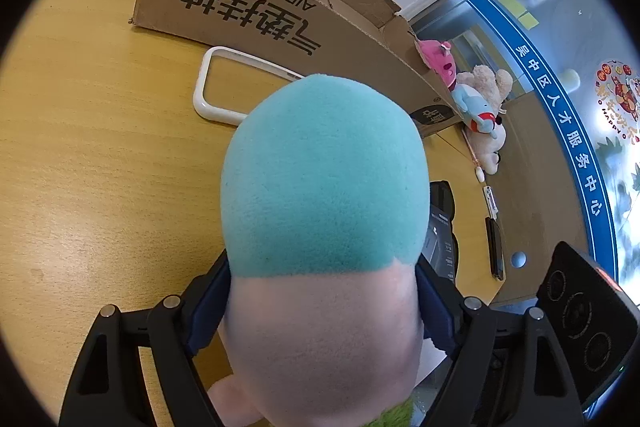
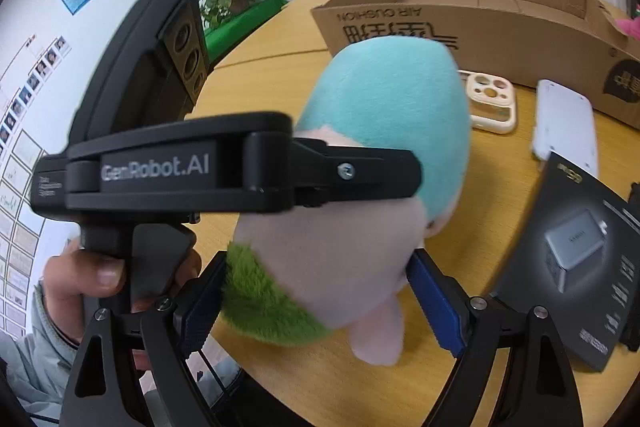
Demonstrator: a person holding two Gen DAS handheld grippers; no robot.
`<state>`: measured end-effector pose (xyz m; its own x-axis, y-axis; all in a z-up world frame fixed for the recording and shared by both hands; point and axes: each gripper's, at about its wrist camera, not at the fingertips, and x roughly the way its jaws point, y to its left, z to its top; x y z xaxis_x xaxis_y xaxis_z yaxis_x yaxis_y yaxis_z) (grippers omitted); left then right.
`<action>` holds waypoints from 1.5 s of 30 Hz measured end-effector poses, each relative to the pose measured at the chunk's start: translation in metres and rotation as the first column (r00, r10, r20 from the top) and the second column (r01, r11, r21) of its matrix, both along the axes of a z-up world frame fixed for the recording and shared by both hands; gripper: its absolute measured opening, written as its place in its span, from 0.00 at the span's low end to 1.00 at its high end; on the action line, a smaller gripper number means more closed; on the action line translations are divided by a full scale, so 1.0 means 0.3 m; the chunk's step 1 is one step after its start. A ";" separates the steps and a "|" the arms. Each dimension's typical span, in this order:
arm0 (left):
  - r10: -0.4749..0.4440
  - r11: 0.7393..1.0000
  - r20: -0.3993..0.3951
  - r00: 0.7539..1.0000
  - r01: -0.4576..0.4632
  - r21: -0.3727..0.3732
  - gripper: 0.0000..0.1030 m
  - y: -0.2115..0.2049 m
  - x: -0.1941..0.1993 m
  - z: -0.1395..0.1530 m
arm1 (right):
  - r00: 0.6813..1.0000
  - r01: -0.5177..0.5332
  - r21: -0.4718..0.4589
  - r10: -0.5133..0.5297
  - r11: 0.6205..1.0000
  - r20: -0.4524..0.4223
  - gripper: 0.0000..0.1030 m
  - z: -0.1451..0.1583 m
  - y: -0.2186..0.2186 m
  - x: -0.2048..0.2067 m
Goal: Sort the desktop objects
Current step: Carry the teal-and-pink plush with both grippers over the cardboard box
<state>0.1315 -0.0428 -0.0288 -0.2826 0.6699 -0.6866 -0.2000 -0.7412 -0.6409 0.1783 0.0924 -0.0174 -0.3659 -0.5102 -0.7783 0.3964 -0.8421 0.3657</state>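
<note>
A plush toy point(image 1: 324, 187) with a teal head, pale pink body and green fuzzy base fills the left wrist view. My left gripper point(image 1: 322, 291) is shut on it, blue pads pressing its pink sides. In the right wrist view the same plush toy point(image 2: 372, 147) hangs above the wooden table point(image 2: 320, 379), held by the left gripper's black body point(image 2: 240, 167). My right gripper point(image 2: 324, 303) is open, its blue pads point(image 2: 436, 307) on either side of the toy's lower body, not squeezing it.
An open "AIR CUSHION" cardboard box point(image 2: 480, 15) stands at the back of the table. A white phone bumper point(image 1: 208, 91), a cream phone case point(image 2: 490, 99), a white case point(image 2: 568, 123) and a black product box point(image 2: 572, 251) lie nearby. Plush toys point(image 1: 480, 107) sit beside the box.
</note>
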 end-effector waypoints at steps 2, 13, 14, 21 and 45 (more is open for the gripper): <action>0.005 1.000 0.001 1.000 -0.005 -0.015 0.78 -0.003 0.002 0.002 | 1.000 -0.001 0.011 0.001 1.000 -0.002 0.91 -0.010 -0.009 -0.003; 0.045 0.999 -0.046 0.998 -0.045 0.001 0.73 -0.012 0.009 0.130 | 0.996 -0.015 -0.056 0.011 0.998 -0.087 0.82 0.092 0.033 0.027; 0.047 0.999 -0.064 0.997 -0.047 -0.002 0.73 -0.008 0.006 0.158 | 0.994 -0.025 -0.059 0.018 0.998 -0.110 0.82 0.120 0.036 0.030; 0.043 0.999 -0.250 0.967 -0.050 -0.020 0.73 0.041 -0.040 0.410 | 0.954 -0.045 -0.082 0.018 0.996 -0.300 0.82 0.340 0.090 0.025; 0.016 1.000 -0.626 0.779 -0.011 0.012 0.73 0.087 -0.394 1.124 | 0.788 -0.067 -0.061 0.015 0.996 -0.615 0.82 1.018 0.196 -0.415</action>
